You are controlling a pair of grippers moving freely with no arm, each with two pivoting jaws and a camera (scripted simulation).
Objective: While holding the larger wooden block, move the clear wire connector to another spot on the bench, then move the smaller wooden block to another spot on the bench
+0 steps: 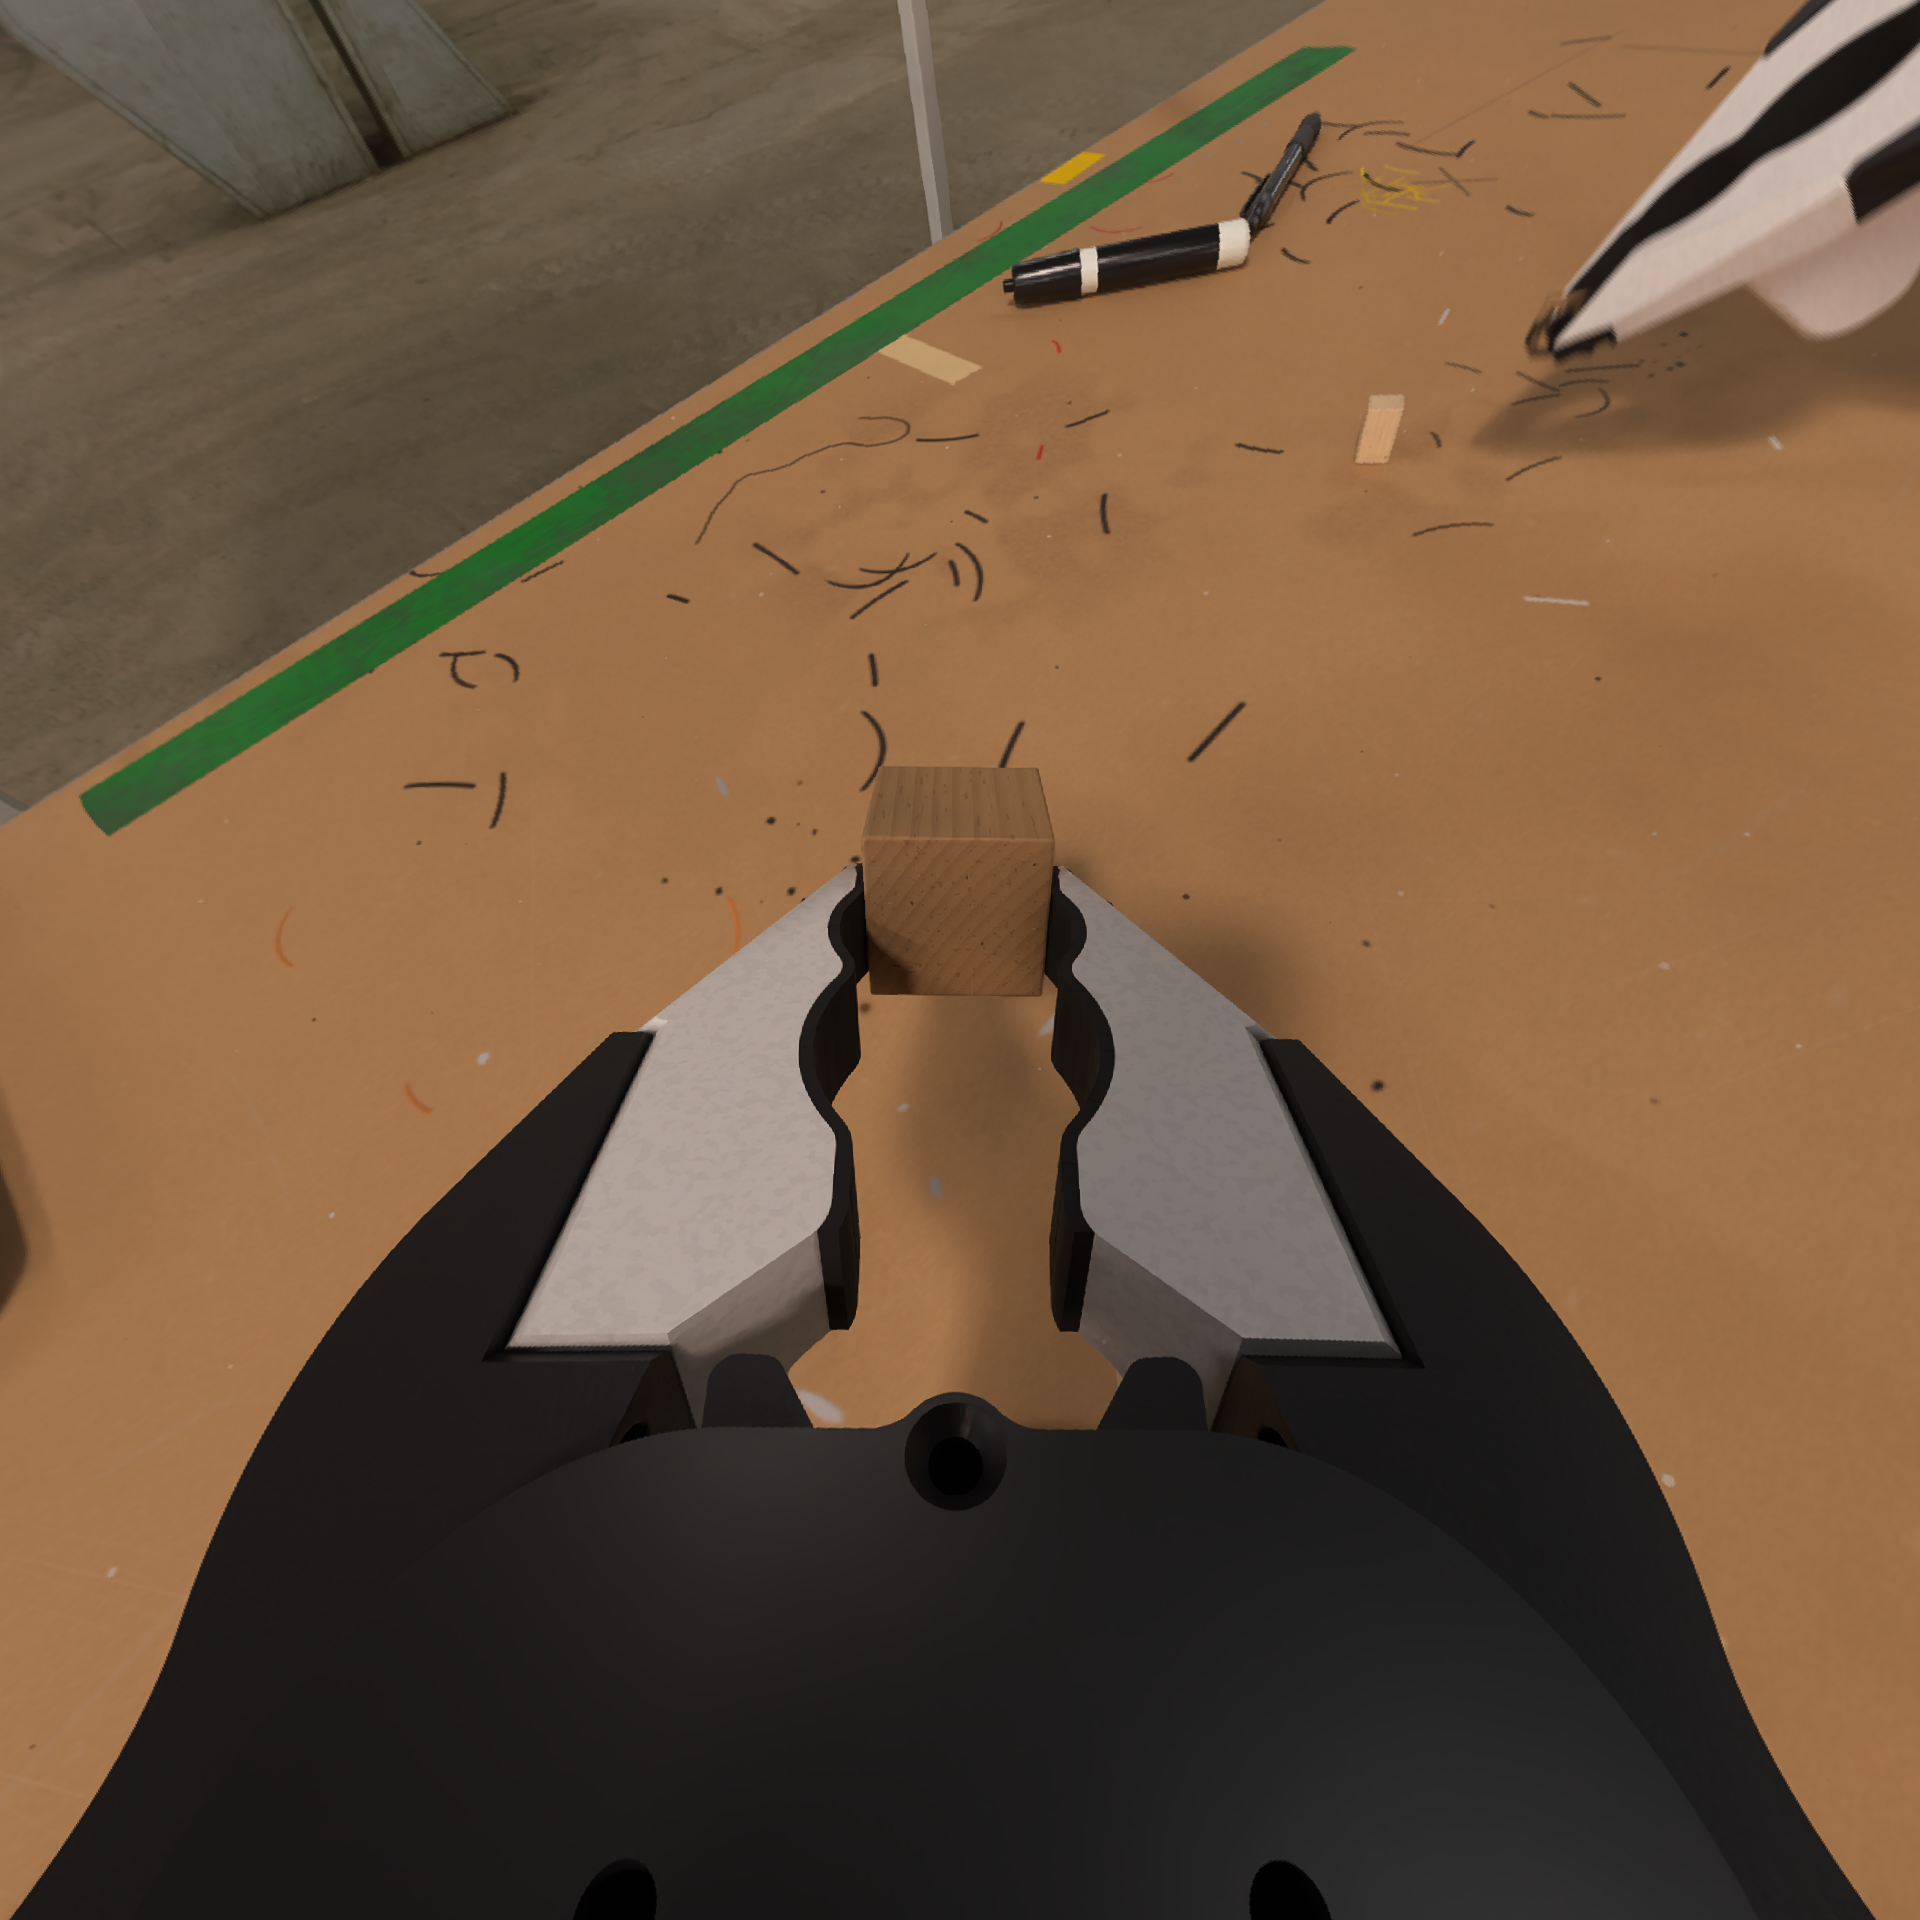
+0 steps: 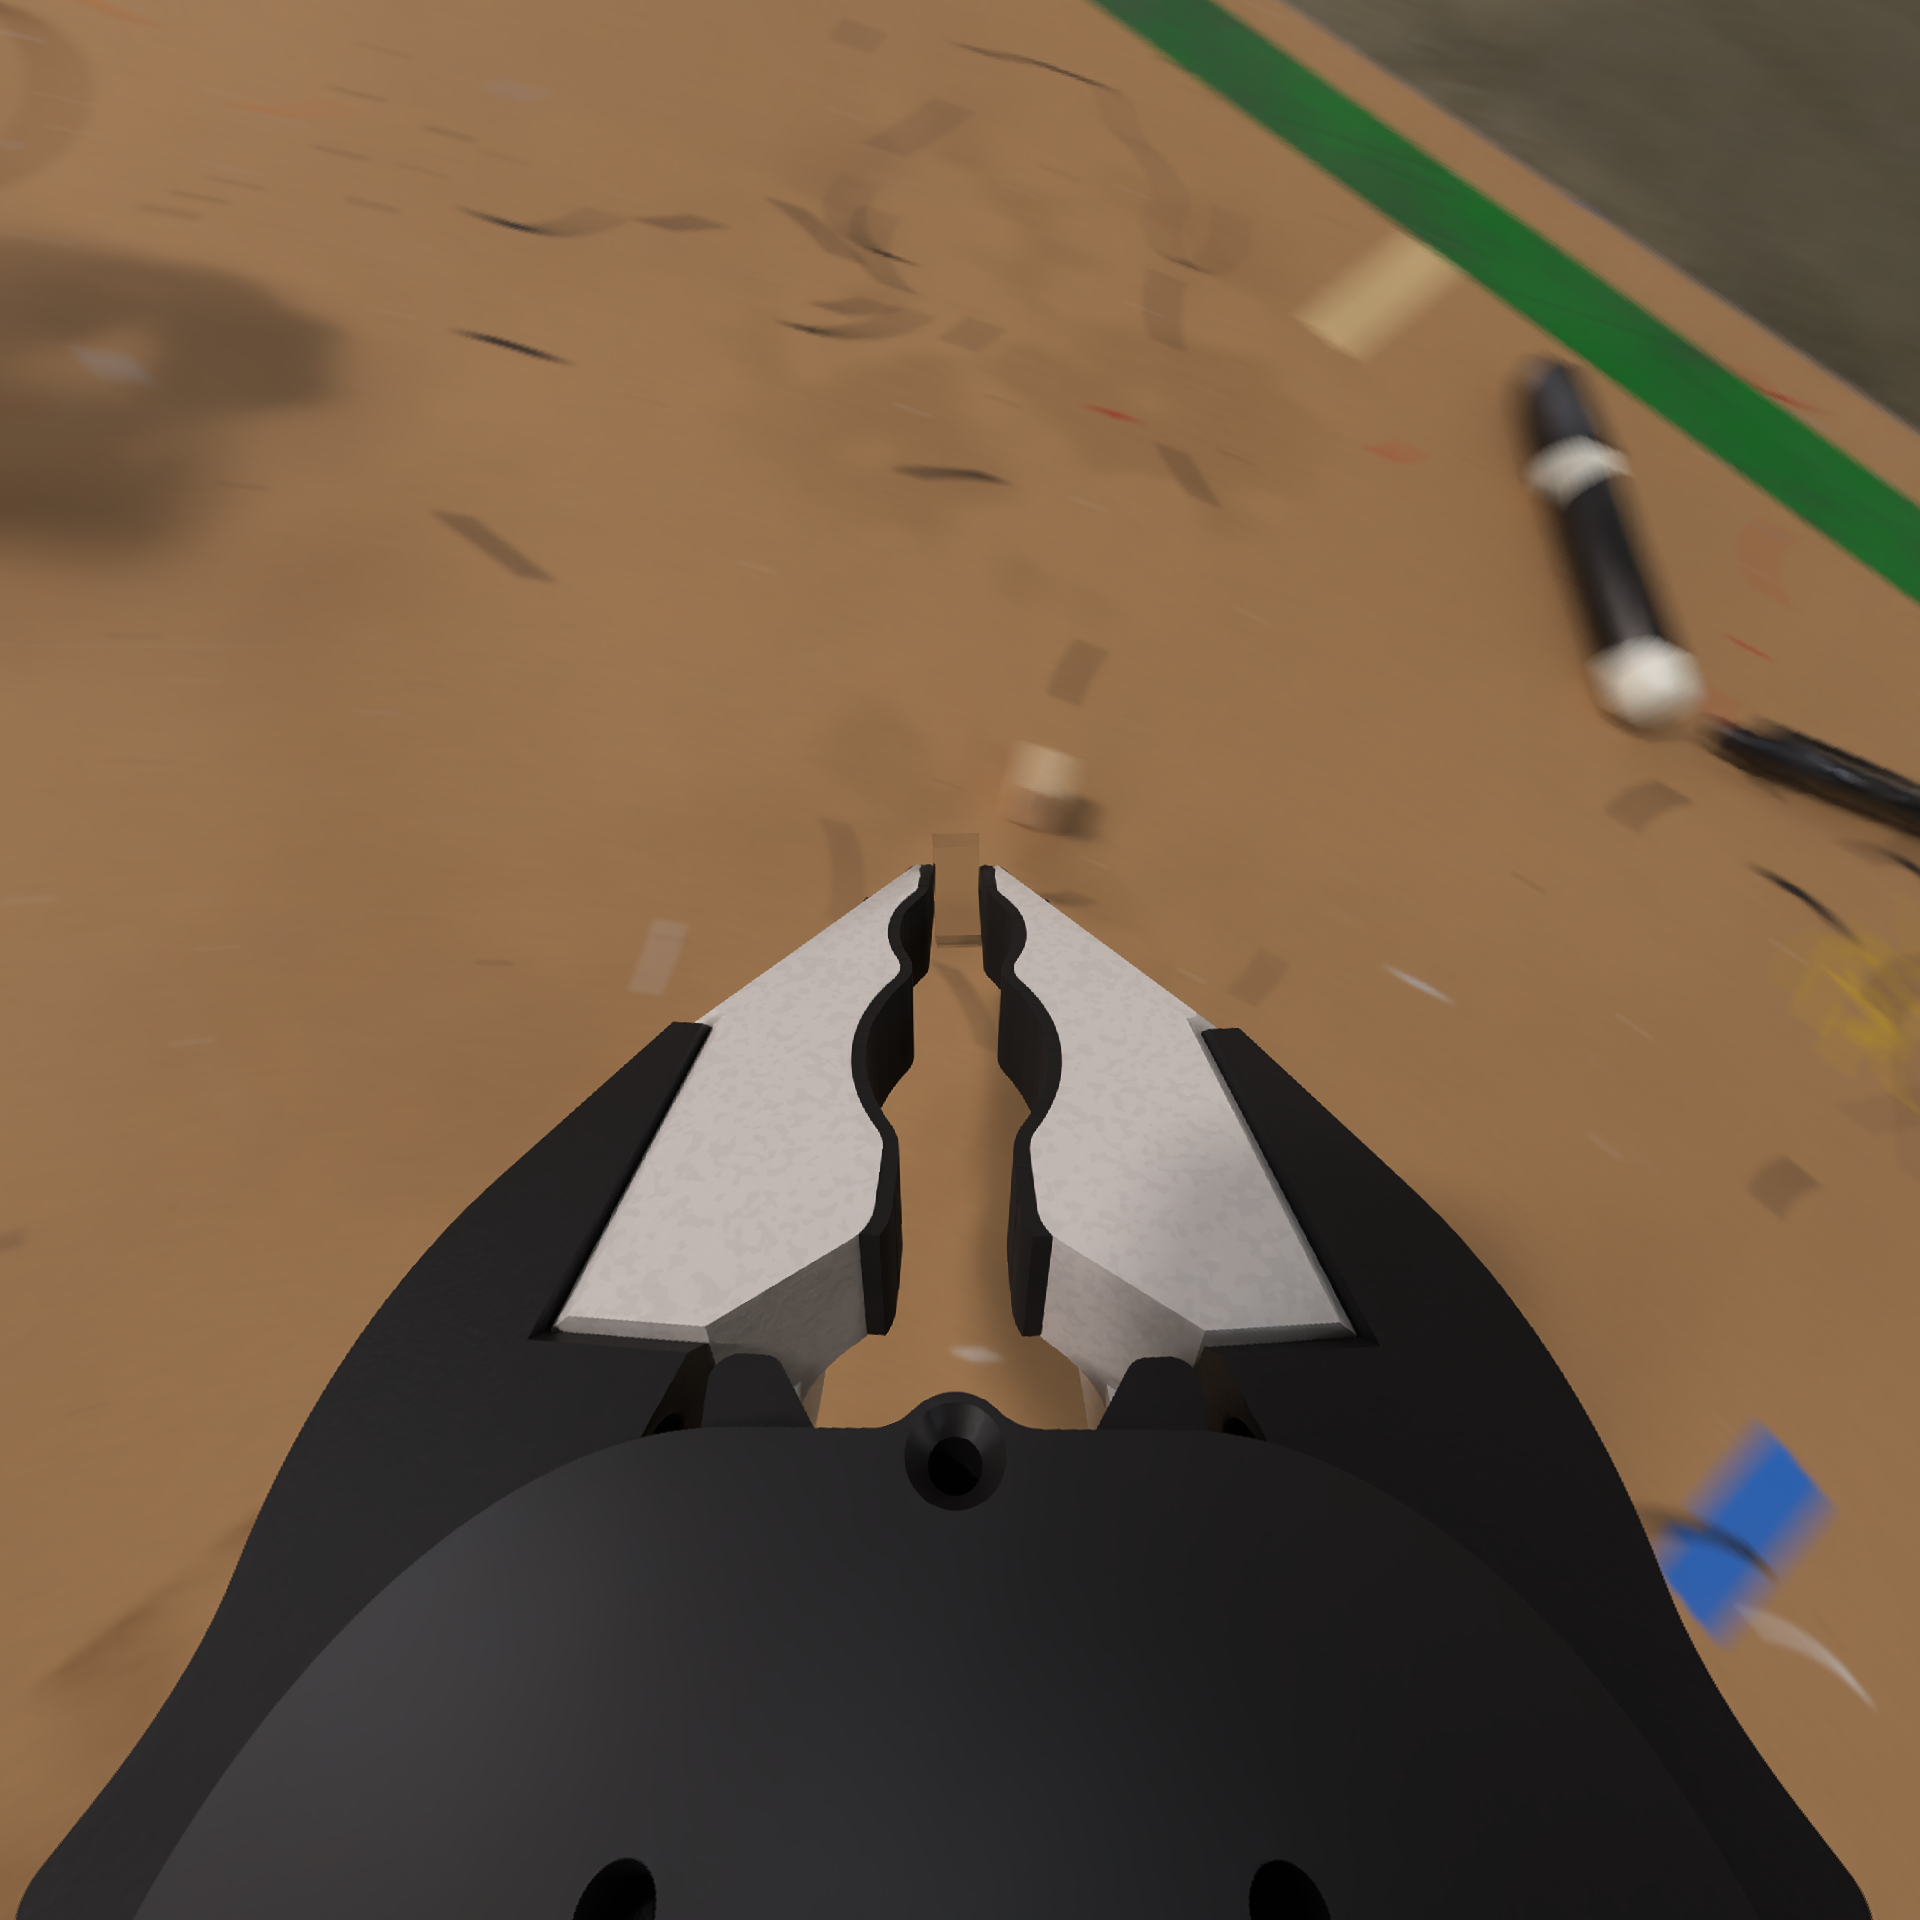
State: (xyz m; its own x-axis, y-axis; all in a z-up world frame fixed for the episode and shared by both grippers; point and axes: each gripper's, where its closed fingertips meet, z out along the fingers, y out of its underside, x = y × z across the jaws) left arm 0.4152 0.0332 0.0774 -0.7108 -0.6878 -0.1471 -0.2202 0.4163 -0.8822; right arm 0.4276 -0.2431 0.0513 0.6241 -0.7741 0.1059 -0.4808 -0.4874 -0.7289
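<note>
My left gripper (image 1: 956, 914) is shut on the larger wooden block (image 1: 956, 883), a brown cube held between the fingertips above the bench. My right gripper (image 2: 956, 899) is shut on the clear wire connector (image 2: 956, 883), a small see-through piece between the fingertips; this view is blurred by motion. The smaller wooden block (image 1: 1380, 428) is pale and lies flat on the bench at the far right, just left of the right gripper (image 1: 1558, 332) as the left wrist view shows it. It also shows in the right wrist view (image 2: 1044, 784), just ahead of the fingertips.
A black marker with white bands (image 1: 1132, 258) and a thinner black pen (image 1: 1283, 171) lie near the green tape strip (image 1: 665, 468) along the bench edge; the marker also shows in the right wrist view (image 2: 1600, 561). A blue tag (image 2: 1745, 1527) lies at the right. Scribbles cover the bench.
</note>
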